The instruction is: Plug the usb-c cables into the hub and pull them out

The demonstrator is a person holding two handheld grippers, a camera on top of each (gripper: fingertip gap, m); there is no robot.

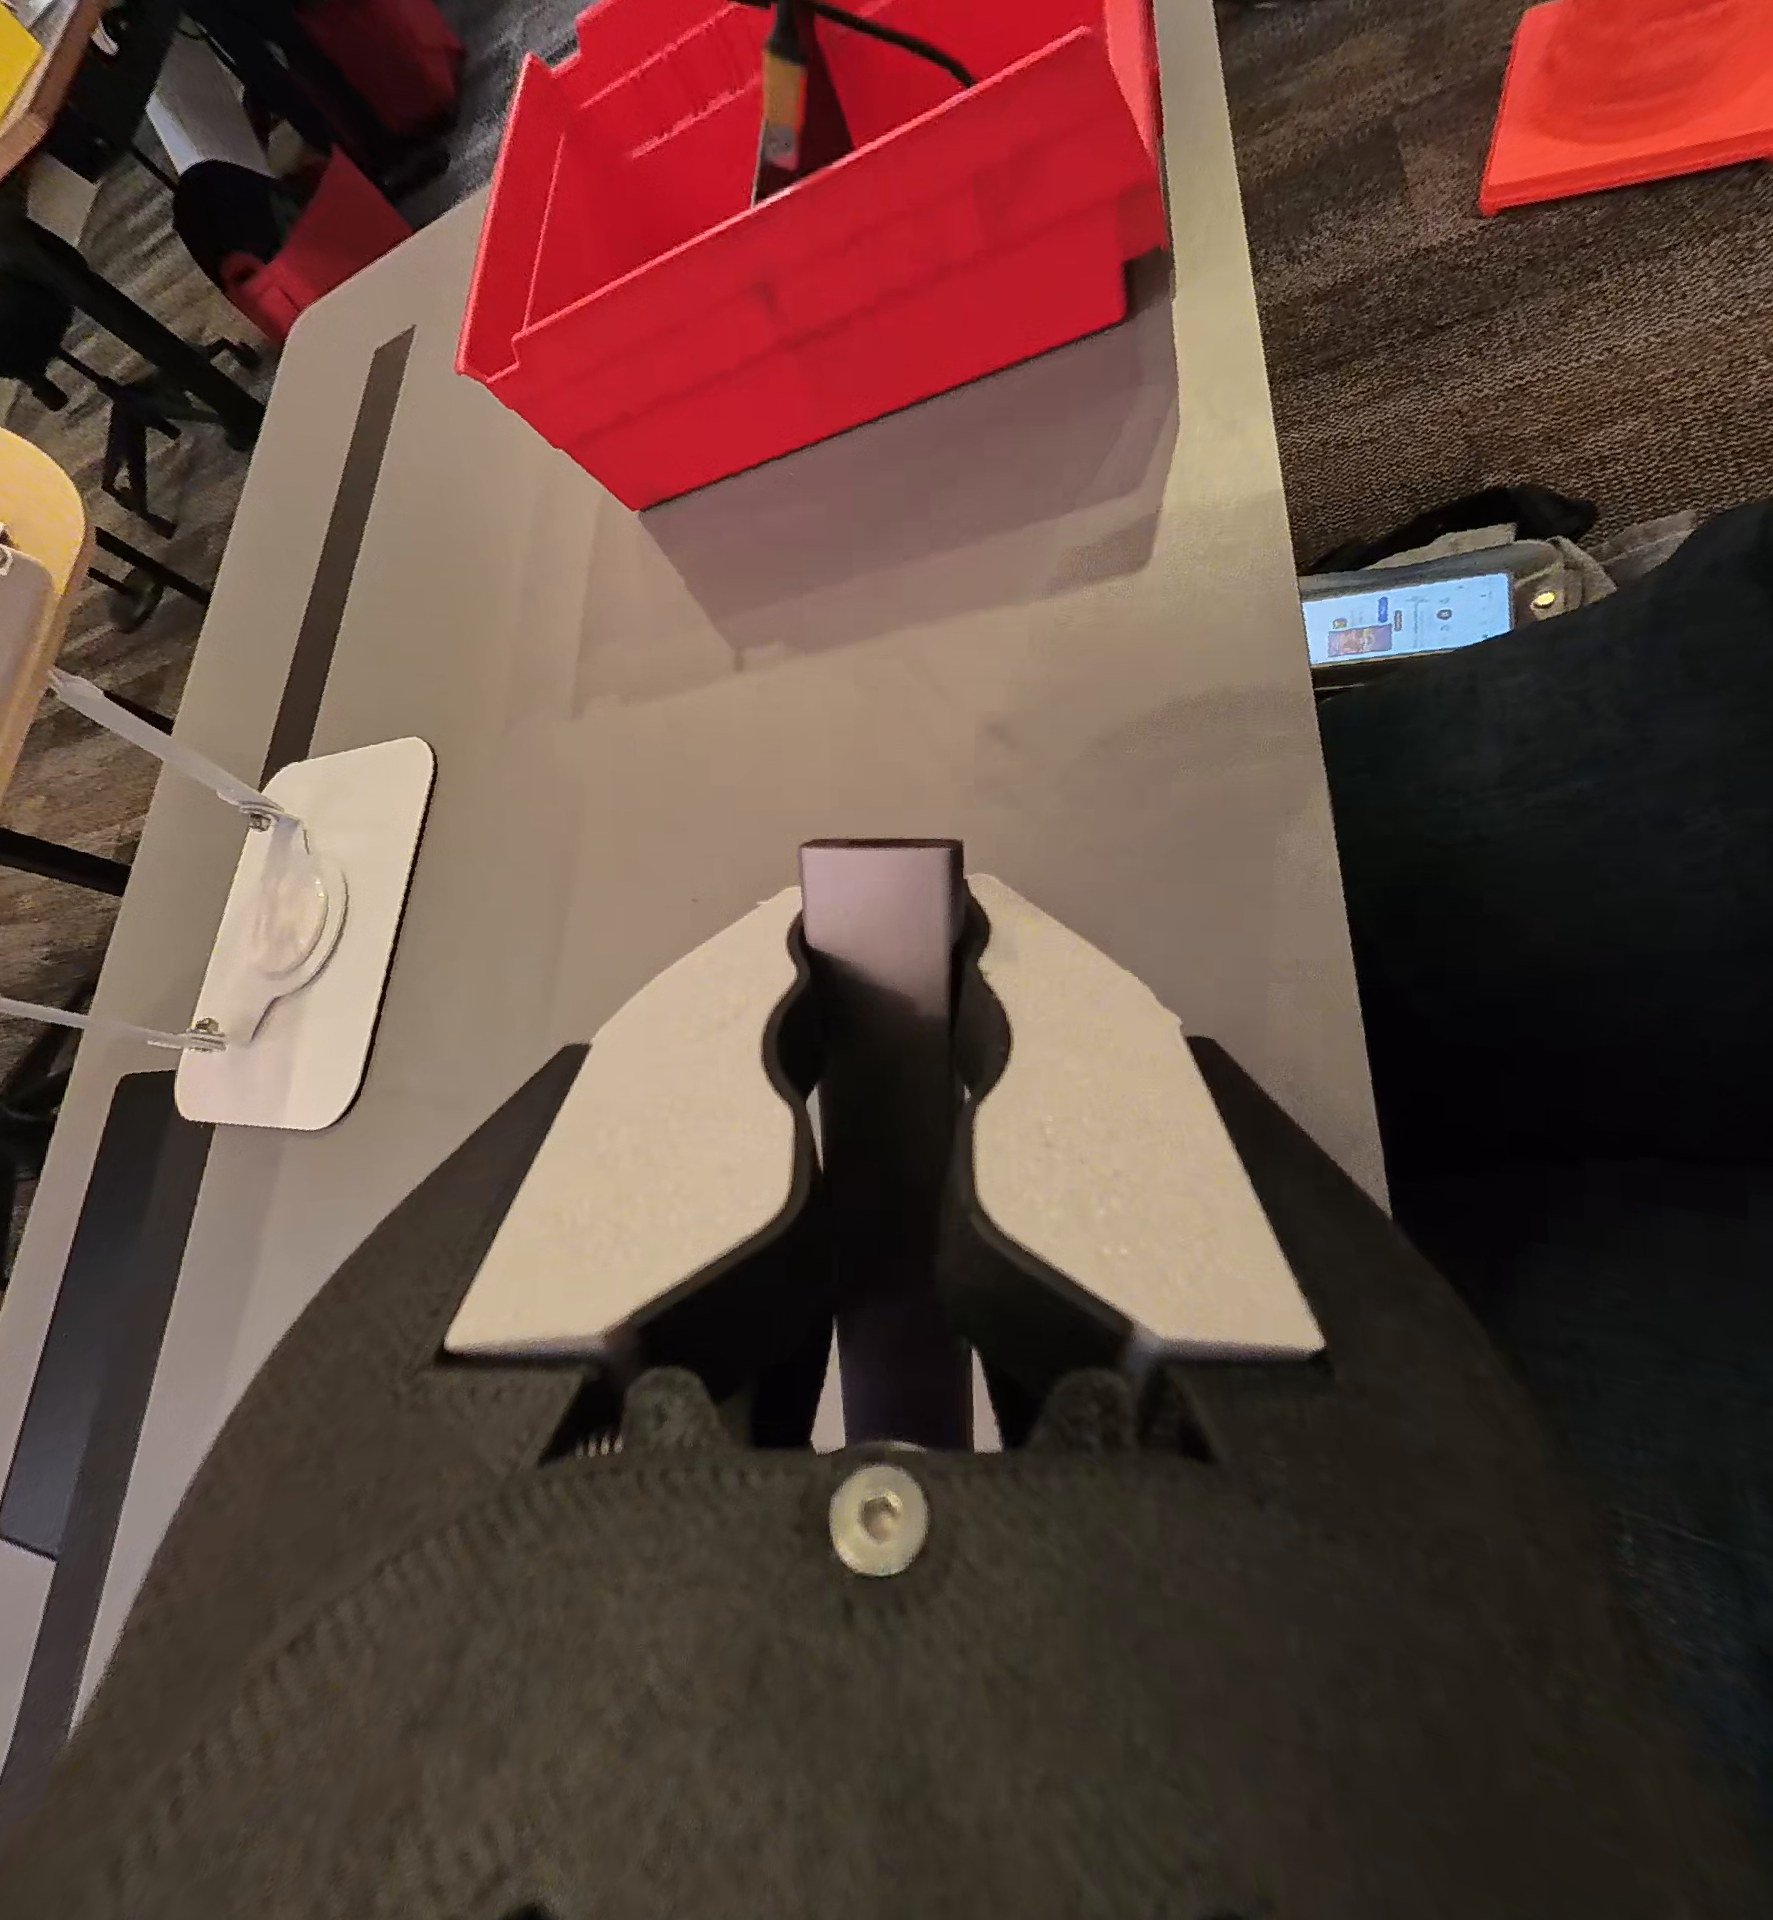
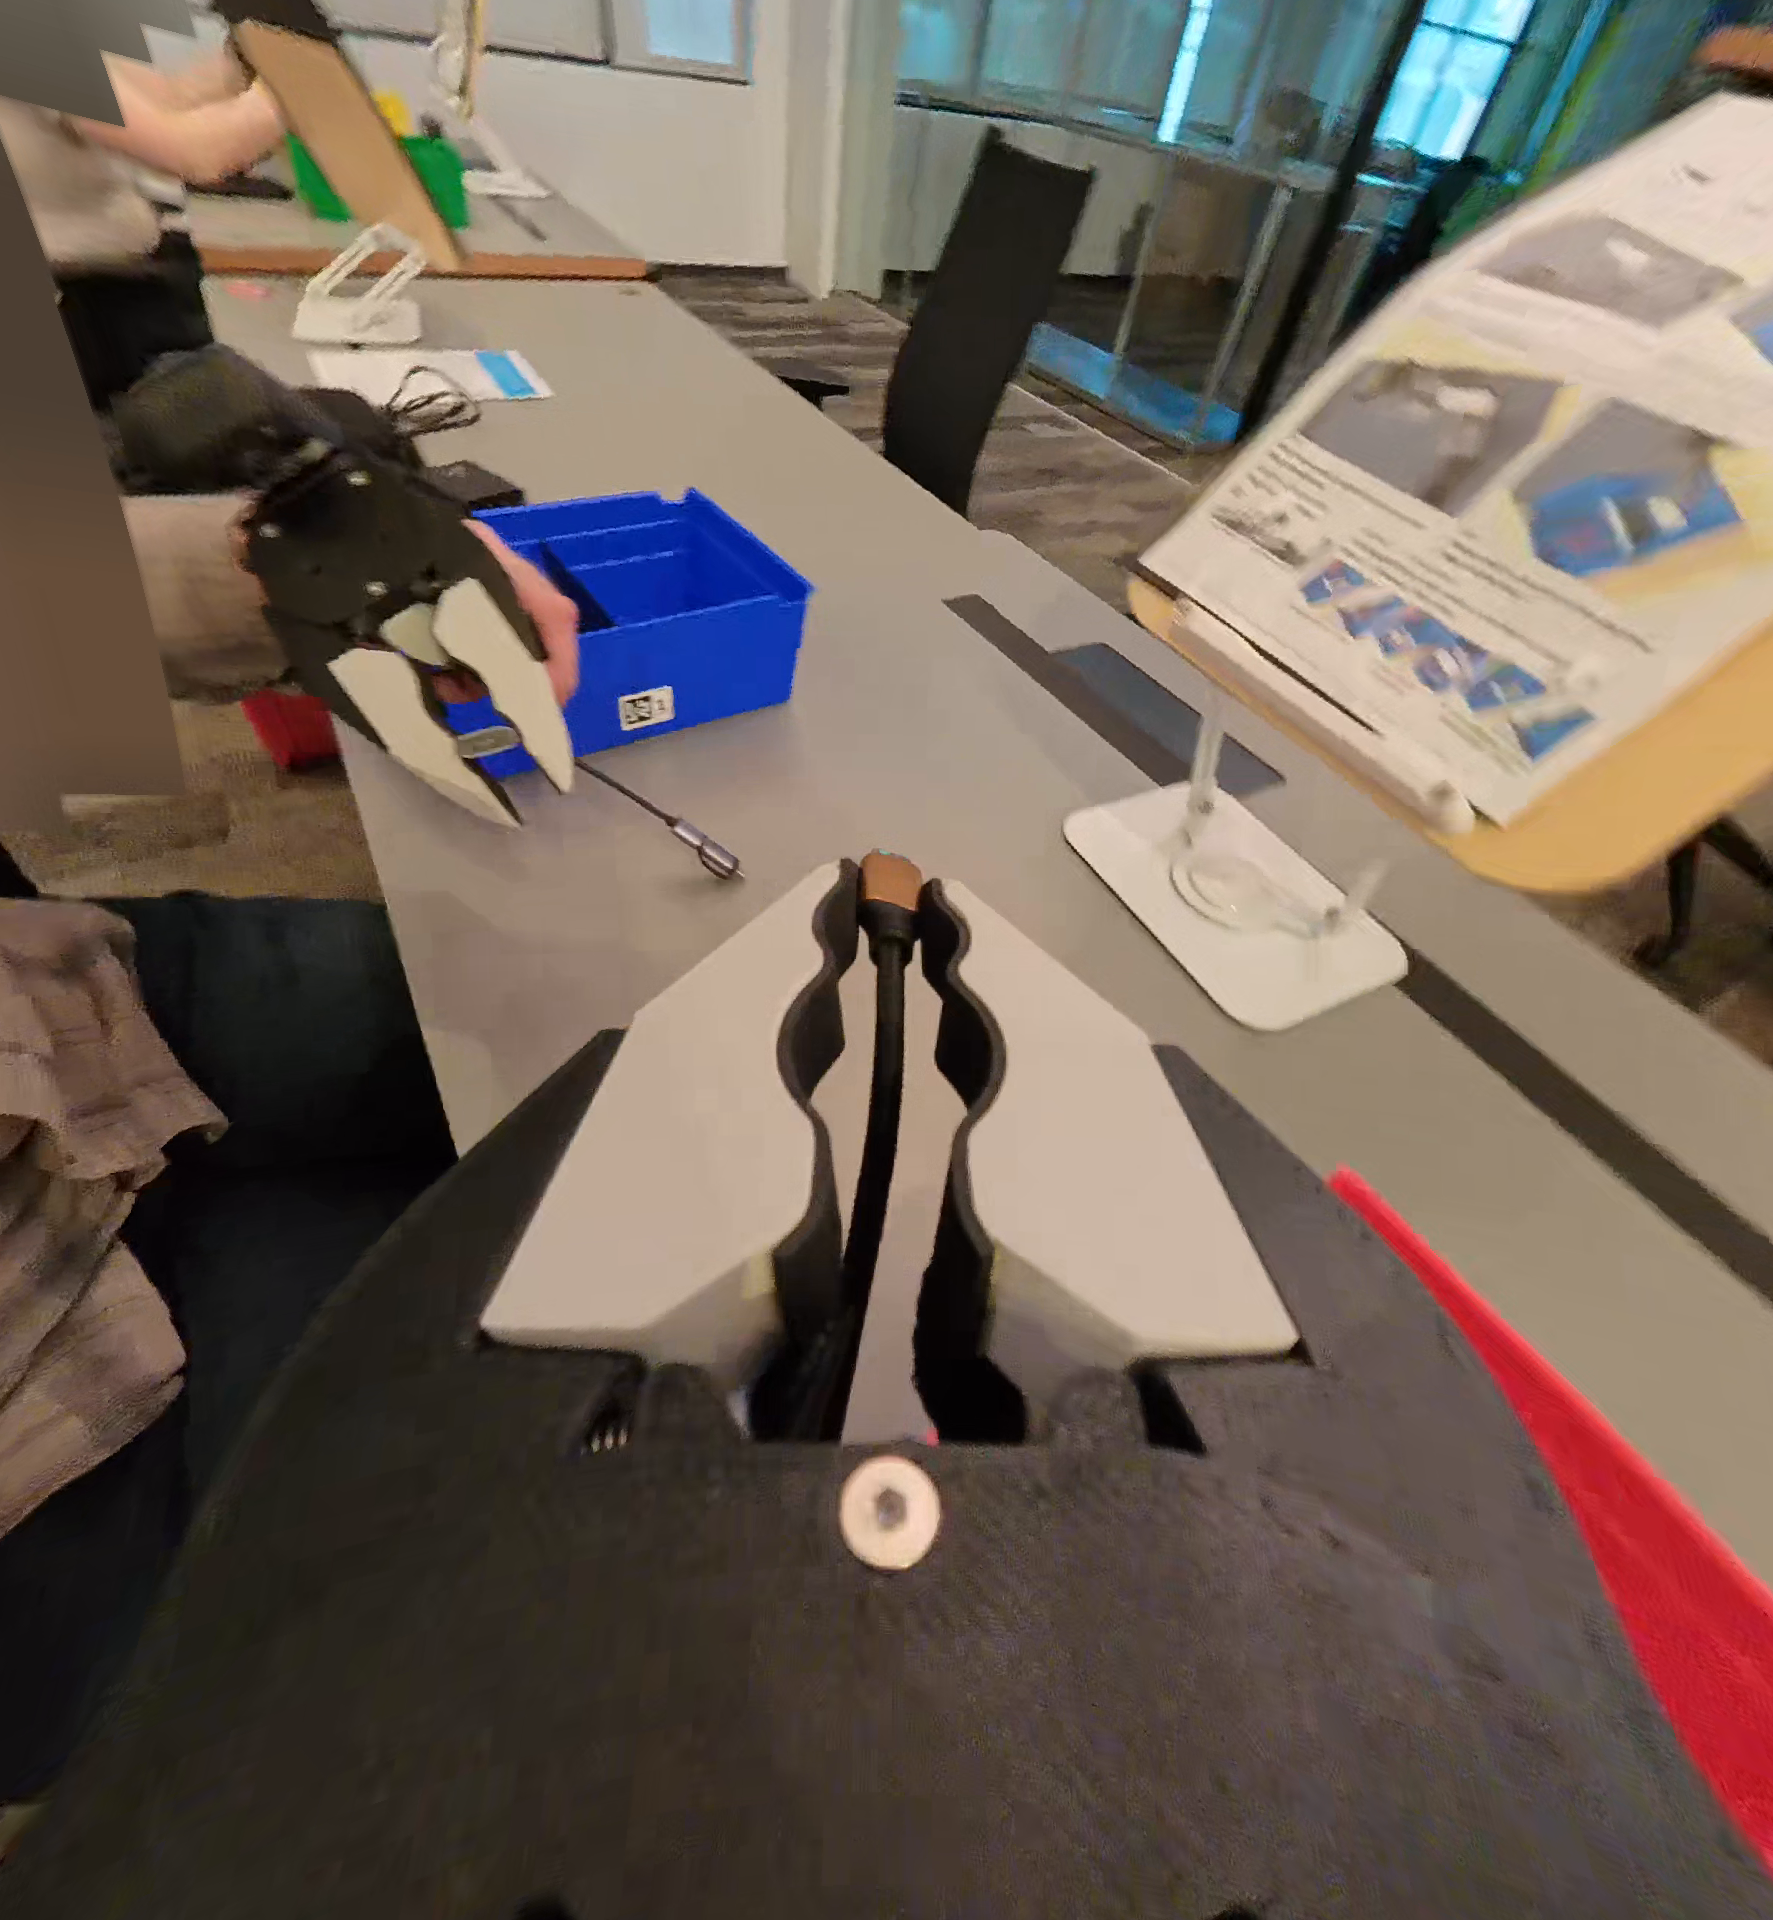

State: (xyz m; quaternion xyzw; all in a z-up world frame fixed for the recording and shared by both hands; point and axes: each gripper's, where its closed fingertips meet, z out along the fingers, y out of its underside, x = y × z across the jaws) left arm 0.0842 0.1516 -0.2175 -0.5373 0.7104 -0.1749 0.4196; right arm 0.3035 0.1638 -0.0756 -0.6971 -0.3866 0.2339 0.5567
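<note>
Two handheld grippers are working over a grey table [image 2: 861, 675]. The left gripper [image 1: 877, 914] is clamping the hub [image 1: 880, 935], a slim dark metal bar, lengthwise between its pale fingers [image 1: 653, 1143]; the hub's far end is poking out just past the tips. From the right wrist view this gripper is hovering beside a blue bin [image 2: 674, 613], and the hub's own short lead [image 2: 653, 805] is trailing down onto the table.

The right gripper [image 2: 890, 883] is pinching a usb-c cable [image 2: 887, 1039] by its copper-coloured plug [image 2: 887, 878], with the black cord running back between the fingers. The plug tip is pointing away from the camera, well apart from the hub — nothing is plugged in yet.

A red bin [image 1: 809, 291] is sitting farther along the table, with another cable [image 1: 788, 94] standing in it. A white document stand [image 2: 1235, 914] is resting nearby.

Likely risks: the plug is being held only at the fingertips, so an angled approach could twist it in the grip or jam it against the port rim. The hub could also slide backward between the fingers under insertion force.
</note>
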